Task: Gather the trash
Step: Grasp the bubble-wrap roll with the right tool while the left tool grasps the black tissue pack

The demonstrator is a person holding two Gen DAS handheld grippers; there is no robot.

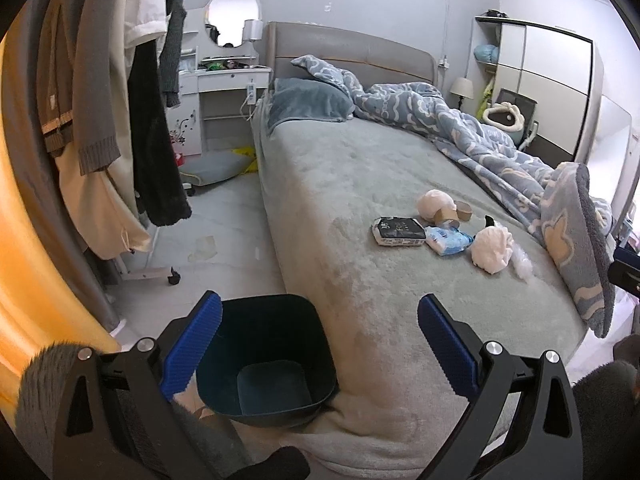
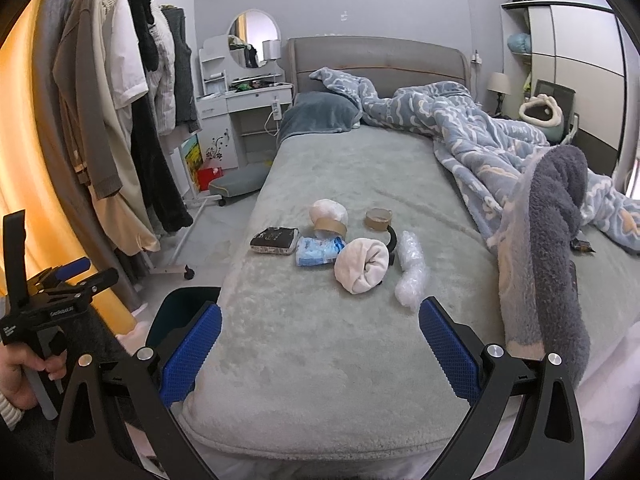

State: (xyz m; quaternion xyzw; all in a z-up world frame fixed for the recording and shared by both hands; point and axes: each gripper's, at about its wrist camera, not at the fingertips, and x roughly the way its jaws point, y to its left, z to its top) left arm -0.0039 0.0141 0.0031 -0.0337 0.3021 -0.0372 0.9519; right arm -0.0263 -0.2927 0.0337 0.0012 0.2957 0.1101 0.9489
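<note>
Trash lies in a cluster on the grey-green bed [image 2: 320,344]: a black packet [image 2: 275,241], a blue-white tissue pack [image 2: 320,251], two white wads [image 2: 362,266] [image 2: 328,213], a brown tape roll [image 2: 378,219] and bubble wrap [image 2: 410,276]. The same cluster shows in the left wrist view, with the black packet [image 1: 399,231] and a white wad [image 1: 492,249]. A dark bin [image 1: 266,360] stands on the floor at the bed's near left corner. My left gripper [image 1: 320,344] is open and empty, above the bin and bed corner. My right gripper [image 2: 320,350] is open and empty over the bed's foot.
A clothes rack with hanging coats [image 2: 120,128] stands on the left. A white dressing table [image 2: 244,104] and a floor cushion [image 2: 240,180] are beyond it. A blue patterned duvet [image 2: 500,148] is heaped along the bed's right side. A wardrobe [image 2: 580,72] is at the far right.
</note>
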